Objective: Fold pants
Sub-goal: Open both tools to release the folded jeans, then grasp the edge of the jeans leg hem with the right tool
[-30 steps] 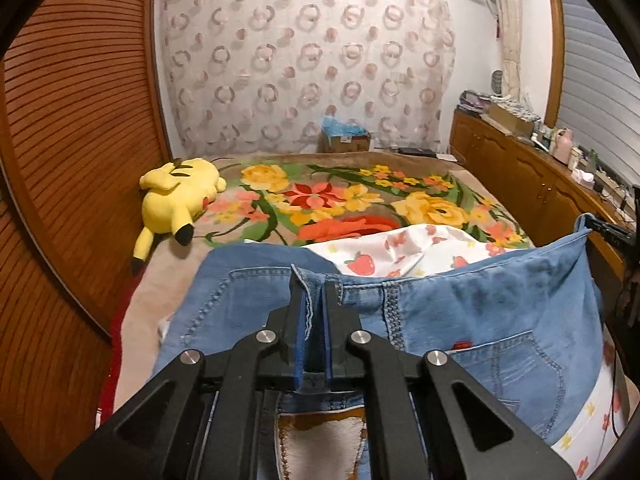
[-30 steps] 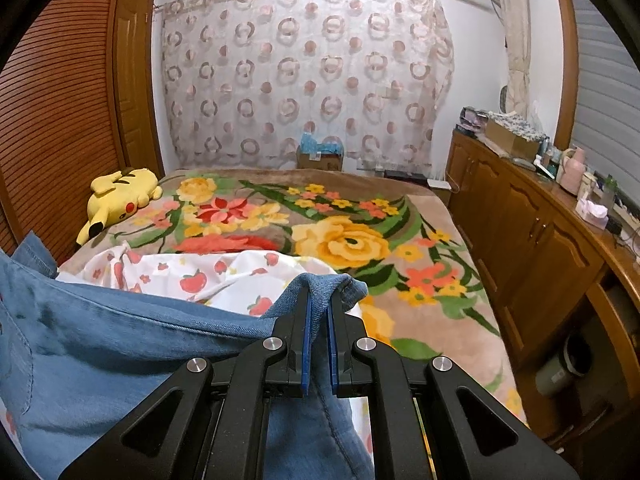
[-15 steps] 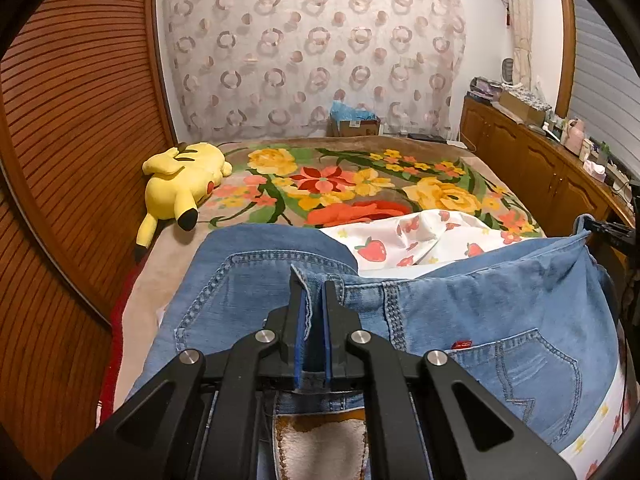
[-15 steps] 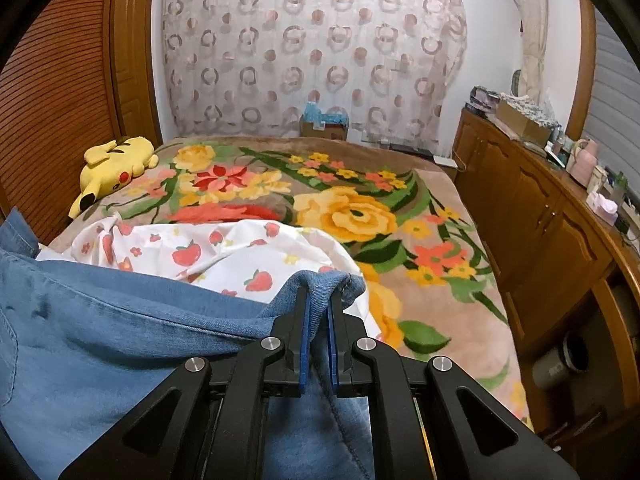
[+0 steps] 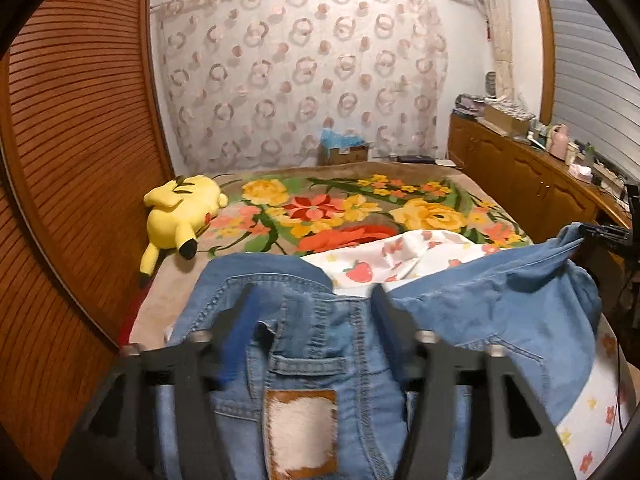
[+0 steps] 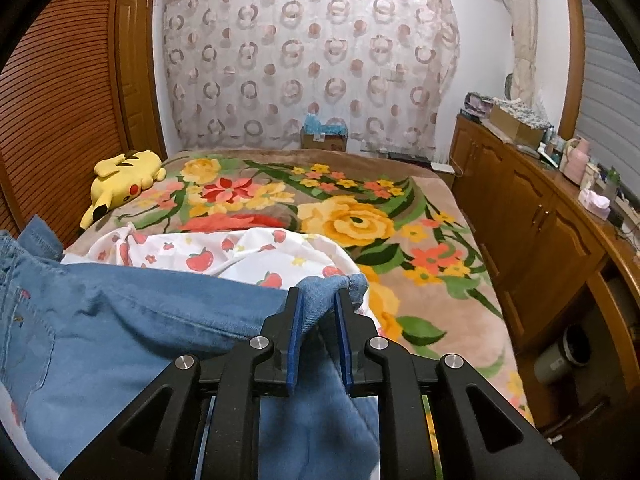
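Blue denim pants (image 5: 460,320) lie across the near end of the bed, the waistband with its belt loop and leather patch (image 5: 301,428) toward me. My left gripper (image 5: 314,300) is open wide, its fingers apart on either side of the waistband, holding nothing. In the right wrist view the pants (image 6: 140,320) spread to the left. My right gripper (image 6: 316,302) has its jaws parted with the pants' corner still lying loosely between the blue pads (image 6: 295,336). The right gripper also shows at the left wrist view's right edge (image 5: 600,232).
A white strawberry-print cloth (image 6: 240,252) lies under and beyond the pants on the floral blanket (image 6: 352,216). A yellow plush toy (image 5: 180,212) lies at the bed's left side by the wooden louvred wall. A wooden cabinet (image 6: 540,216) with clutter runs along the right.
Both grippers have opened: the left let go of the waistband and spread wide, the right jaws parted around the pants' corner. The pants have dropped onto the bed.
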A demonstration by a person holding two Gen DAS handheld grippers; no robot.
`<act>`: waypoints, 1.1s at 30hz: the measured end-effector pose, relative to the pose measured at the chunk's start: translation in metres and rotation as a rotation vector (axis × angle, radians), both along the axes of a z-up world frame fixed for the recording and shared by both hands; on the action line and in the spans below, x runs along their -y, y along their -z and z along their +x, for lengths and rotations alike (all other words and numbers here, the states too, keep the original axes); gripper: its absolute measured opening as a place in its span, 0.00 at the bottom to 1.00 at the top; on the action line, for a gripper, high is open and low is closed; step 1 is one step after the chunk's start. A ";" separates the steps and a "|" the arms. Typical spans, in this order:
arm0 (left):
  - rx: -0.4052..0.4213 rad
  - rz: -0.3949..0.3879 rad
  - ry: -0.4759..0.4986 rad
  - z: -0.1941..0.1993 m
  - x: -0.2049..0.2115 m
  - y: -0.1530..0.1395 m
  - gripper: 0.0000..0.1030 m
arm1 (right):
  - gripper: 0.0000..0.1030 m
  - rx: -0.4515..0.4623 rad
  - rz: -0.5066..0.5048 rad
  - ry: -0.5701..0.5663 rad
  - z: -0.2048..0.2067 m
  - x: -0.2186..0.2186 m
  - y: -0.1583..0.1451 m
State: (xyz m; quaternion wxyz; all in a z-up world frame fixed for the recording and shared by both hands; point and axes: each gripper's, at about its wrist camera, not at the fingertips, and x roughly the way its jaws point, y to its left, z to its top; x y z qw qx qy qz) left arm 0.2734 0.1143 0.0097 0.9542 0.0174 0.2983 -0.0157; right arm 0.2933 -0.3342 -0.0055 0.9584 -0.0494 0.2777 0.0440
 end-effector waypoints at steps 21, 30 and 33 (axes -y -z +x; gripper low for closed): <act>-0.069 -0.093 0.313 -0.030 0.117 0.057 0.76 | 0.34 -0.078 0.070 0.082 -0.058 0.035 0.036; -0.132 -0.051 0.362 -0.030 0.136 0.086 0.76 | 0.34 -0.152 0.153 0.104 -0.038 0.043 0.054; -0.139 -0.056 0.364 -0.030 0.134 0.089 0.76 | 0.34 -0.173 0.163 0.104 -0.028 0.044 0.055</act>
